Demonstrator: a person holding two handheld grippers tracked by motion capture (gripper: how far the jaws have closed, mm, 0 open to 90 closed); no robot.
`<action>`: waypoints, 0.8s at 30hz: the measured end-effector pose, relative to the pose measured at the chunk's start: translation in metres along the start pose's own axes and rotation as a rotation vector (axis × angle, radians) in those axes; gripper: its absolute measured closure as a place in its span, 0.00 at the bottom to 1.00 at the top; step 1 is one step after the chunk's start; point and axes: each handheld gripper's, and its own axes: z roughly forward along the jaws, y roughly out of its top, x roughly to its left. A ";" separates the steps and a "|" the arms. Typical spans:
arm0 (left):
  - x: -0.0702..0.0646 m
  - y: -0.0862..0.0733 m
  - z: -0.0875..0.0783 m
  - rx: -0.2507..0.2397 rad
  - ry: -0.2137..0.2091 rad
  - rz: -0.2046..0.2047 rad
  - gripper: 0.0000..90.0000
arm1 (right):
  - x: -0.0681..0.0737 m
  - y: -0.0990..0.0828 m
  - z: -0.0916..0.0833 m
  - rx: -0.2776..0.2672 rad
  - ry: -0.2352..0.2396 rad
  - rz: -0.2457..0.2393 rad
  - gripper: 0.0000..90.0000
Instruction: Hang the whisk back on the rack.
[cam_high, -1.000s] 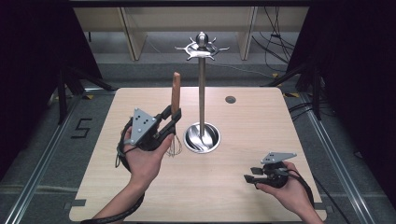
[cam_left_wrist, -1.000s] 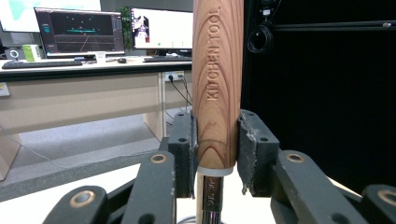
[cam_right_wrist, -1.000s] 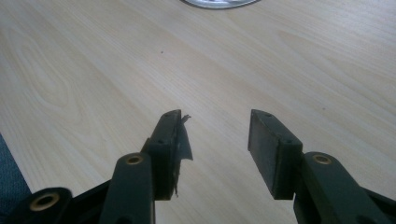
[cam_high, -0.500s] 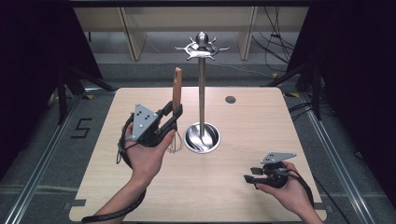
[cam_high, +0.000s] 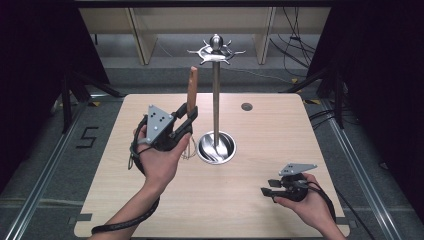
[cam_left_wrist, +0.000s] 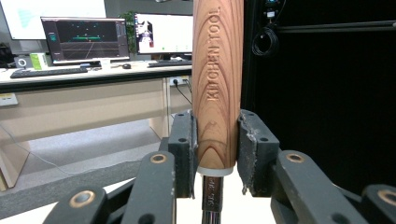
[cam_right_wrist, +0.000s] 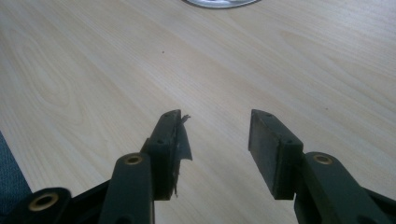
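My left gripper is shut on a wooden-handled kitchen tool, held upright above the table's left half. In the left gripper view the jaws of that gripper clamp the lower end of the handle, which is printed "KITCHEN TOOL", with a metal stem below it. Thin wire loops hang under the gripper, like a whisk head. Just to the right stands a metal hanger stand with hooks at its top and a round dished base. My right gripper is open and empty, low over the table's front right.
The light wooden table has a small dark round hole near its far edge. The stand's base rim lies ahead of the right gripper. Shelving and cables sit behind the table, and dark curtains flank both sides.
My left gripper has lifted the wooden-handled tool a little higher and slightly right, toward the stand. The right gripper has stayed in place.
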 end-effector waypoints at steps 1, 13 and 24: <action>0.000 0.001 0.001 -0.002 0.006 0.007 0.76 | 0.000 0.000 0.000 0.005 0.000 0.000 0.61; 0.001 0.006 0.006 0.005 0.009 0.013 0.76 | 0.001 0.001 -0.002 0.031 0.000 -0.009 0.61; 0.002 0.010 0.010 0.006 0.011 0.020 0.76 | 0.000 0.001 -0.002 0.034 0.001 -0.011 0.61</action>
